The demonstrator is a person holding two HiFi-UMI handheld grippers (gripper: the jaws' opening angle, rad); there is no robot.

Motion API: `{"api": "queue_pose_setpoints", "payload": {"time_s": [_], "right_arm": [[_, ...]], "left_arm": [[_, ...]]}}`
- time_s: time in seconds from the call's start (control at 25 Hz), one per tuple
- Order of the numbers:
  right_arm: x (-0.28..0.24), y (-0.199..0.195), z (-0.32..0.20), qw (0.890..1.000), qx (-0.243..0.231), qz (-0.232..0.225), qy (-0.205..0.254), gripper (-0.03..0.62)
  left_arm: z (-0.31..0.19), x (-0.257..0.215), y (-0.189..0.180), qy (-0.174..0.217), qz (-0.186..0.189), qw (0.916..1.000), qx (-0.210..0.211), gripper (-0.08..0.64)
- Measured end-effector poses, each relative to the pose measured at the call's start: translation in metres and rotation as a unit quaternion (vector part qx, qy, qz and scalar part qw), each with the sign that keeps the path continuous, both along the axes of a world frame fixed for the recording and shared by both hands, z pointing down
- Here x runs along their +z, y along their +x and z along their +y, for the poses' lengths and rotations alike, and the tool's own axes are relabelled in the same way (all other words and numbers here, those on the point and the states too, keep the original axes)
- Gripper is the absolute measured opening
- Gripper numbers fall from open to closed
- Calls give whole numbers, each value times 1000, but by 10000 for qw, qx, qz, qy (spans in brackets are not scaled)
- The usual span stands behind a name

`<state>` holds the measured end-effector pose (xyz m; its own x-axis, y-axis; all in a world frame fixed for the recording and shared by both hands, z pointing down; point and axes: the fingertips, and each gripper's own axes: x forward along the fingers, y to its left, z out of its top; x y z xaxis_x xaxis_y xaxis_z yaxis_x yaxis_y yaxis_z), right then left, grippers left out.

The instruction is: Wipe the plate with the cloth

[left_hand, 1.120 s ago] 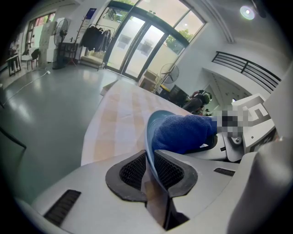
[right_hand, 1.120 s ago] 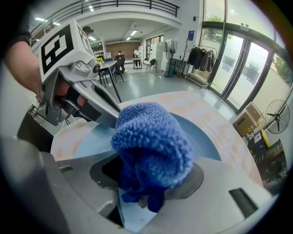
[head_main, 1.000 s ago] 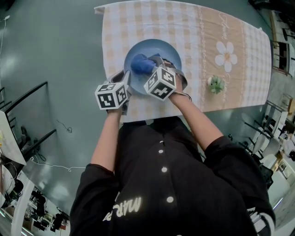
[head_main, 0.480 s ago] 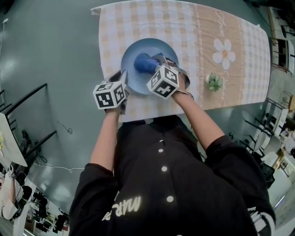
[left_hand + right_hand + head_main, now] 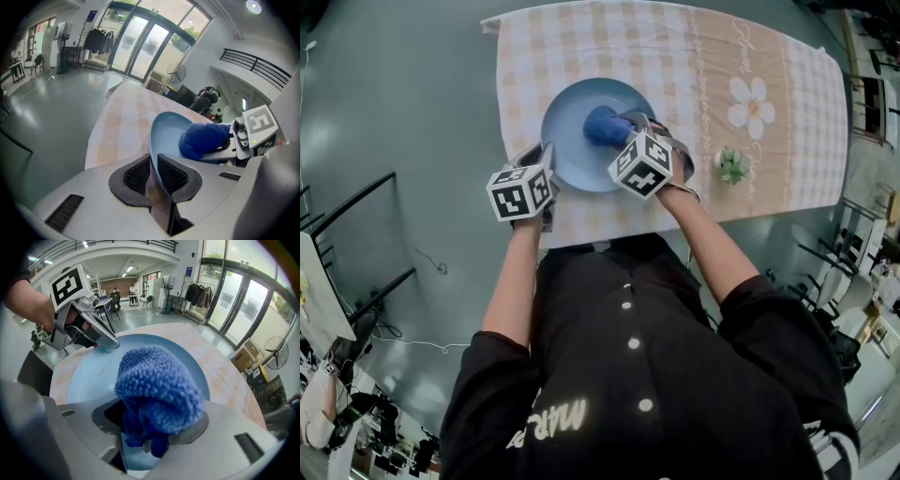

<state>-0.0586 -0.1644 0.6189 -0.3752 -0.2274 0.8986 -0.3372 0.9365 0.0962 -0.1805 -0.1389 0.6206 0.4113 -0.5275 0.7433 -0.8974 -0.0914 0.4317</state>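
The plate (image 5: 567, 145), pale blue and round, lies on the left half of a checked tablecloth (image 5: 787, 178), close to the edge nearest us. On its inner surface, toward the right, sits the cloth (image 5: 602, 124), a deep blue nubbly bundle.

We hold it in the right gripper (image 5: 154, 423). That gripper's own view shows the jaws partly apart with the cloth bunched between them, the pads pressing its sides and the bulk bulging out ahead over the plate. In the head view the marker cube covers this grip, and we see only the blue lump poking past it.

The left gripper (image 5: 153, 171) is at the plate's near-left rim. Its own view shows the jaws almost together, with the ribbed pads clamped on the thin rim, one on each face. The head view gives little more than its cube beside the plate. The right gripper view looks across the plate and catches the left gripper at the far rim.

Only the head view takes in a white flower print (image 5: 757, 103) on the tablecloth, a small green plant (image 5: 732, 166) standing apart to the plate's right, and the grey floor (image 5: 394, 112) around.
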Motion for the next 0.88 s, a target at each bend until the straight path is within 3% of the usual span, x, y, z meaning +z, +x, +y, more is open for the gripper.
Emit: {"api": "queue_pose_setpoints", "payload": {"time_s": [0.88], "right_arm": [[0, 40, -6, 9993, 45, 362, 127, 221]], "left_arm": [[-1, 1, 1, -82, -74, 9999, 28, 61]]}}
